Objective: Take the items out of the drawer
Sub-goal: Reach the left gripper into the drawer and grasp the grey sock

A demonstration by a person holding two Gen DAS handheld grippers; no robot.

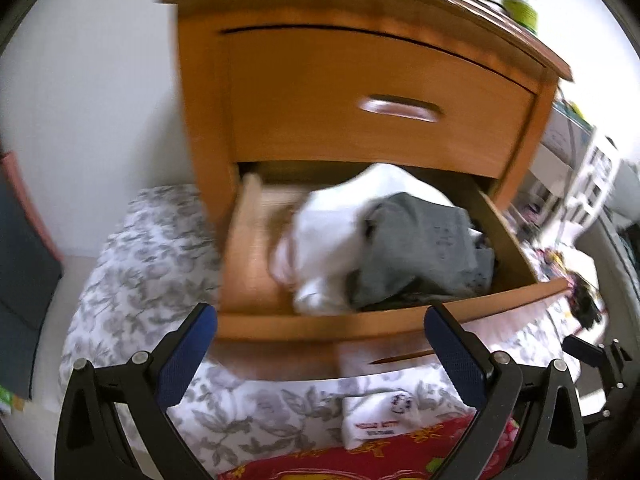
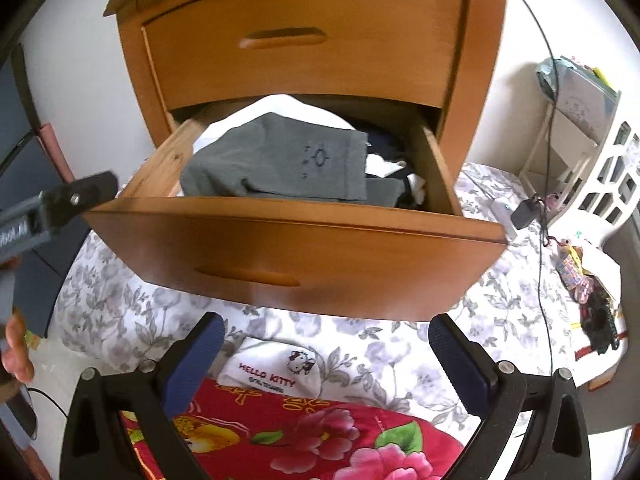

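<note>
The lower drawer (image 1: 320,322) (image 2: 280,248) of a wooden nightstand (image 1: 360,92) (image 2: 304,40) is pulled out. Inside lie a grey garment (image 1: 424,252) (image 2: 280,160) and white cloth (image 1: 328,232) (image 2: 280,104), with dark items at the right. My left gripper (image 1: 320,320) is open just in front of the drawer's front edge, holding nothing. My right gripper (image 2: 326,334) is open too, lower down, in front of the drawer face. A folded white Hello Kitty cloth (image 1: 380,416) (image 2: 276,368) lies on the bedding below.
Grey floral bedding (image 1: 140,260) (image 2: 400,348) and a red floral blanket (image 2: 304,432) lie under the drawer. A green bottle (image 1: 520,4) stands on the nightstand. A white plastic basket (image 2: 600,184), a black cable (image 2: 548,160) and clutter sit at the right. A hand (image 2: 16,352) shows at the left.
</note>
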